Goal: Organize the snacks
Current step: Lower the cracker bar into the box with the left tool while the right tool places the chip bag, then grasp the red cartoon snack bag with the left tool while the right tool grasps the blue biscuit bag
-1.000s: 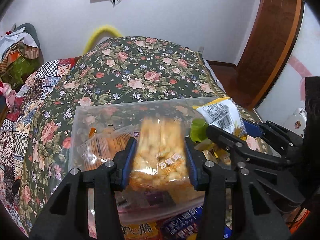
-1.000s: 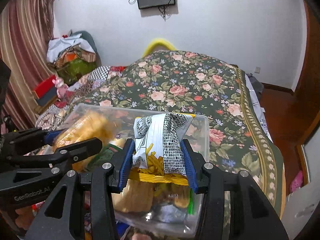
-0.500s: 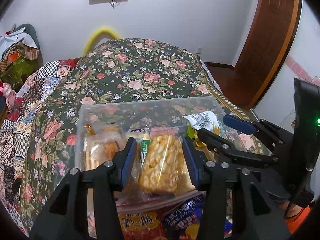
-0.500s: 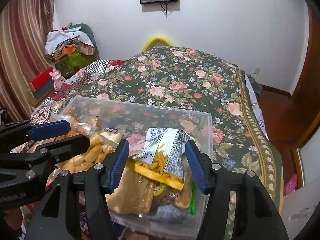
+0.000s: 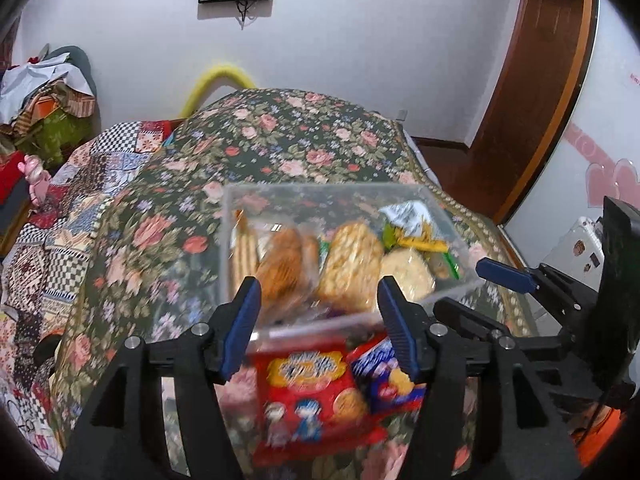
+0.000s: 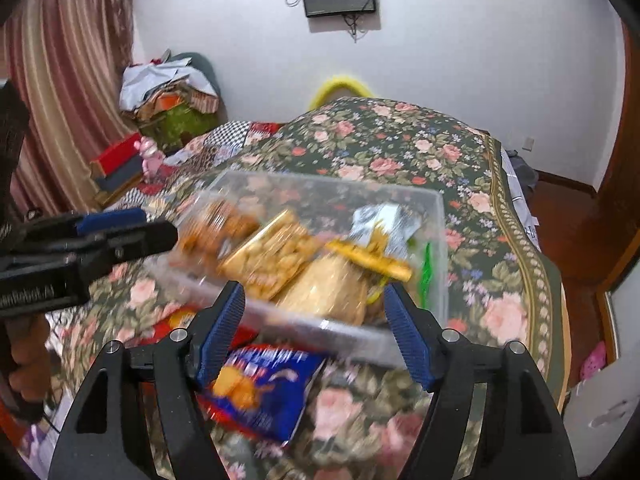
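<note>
Snacks in clear bin, blurred | left gripper spread, empty | right gripper spread, empty

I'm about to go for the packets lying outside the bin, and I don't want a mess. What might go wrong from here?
1. The red packet and the blue packet overlap, so the open left gripper may pinch both.
2. They lie against the clear bin; a low reach could shove it across the soft floral bedspread.
3. The right gripper is close beside the left; they might collide.
</note>
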`<action>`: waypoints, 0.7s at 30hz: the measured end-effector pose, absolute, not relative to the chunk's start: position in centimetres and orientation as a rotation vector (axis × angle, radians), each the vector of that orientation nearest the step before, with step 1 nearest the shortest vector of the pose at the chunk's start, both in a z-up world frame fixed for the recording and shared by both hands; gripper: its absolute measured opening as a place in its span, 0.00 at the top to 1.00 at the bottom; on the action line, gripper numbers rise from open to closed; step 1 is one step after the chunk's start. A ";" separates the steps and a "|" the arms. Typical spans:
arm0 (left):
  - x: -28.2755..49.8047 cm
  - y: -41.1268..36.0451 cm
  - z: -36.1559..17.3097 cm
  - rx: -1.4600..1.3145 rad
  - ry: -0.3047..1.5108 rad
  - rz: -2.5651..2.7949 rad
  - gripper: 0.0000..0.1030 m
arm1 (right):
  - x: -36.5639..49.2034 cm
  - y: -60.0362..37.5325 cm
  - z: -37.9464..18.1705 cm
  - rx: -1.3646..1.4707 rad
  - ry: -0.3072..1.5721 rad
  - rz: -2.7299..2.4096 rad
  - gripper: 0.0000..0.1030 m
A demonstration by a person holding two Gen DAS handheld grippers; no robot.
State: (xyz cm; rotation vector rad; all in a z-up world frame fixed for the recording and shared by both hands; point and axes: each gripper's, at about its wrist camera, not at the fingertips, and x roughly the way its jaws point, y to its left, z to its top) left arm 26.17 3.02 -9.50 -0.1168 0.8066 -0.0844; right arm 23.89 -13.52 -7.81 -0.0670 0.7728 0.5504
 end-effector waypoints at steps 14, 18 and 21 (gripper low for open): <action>22.9 2.9 -15.3 -0.098 0.940 -0.112 0.29 | 20.9 -11.2 -14.0 -0.123 0.939 0.624 0.34; 23.4 2.1 -16.9 -0.075 0.971 -0.106 0.23 | 20.4 -12.4 -14.8 -0.119 0.972 0.616 0.35; 24.0 1.9 -18.3 -0.078 1.003 -0.097 0.20 | 20.0 -13.0 -14.7 -0.114 0.973 0.603 0.35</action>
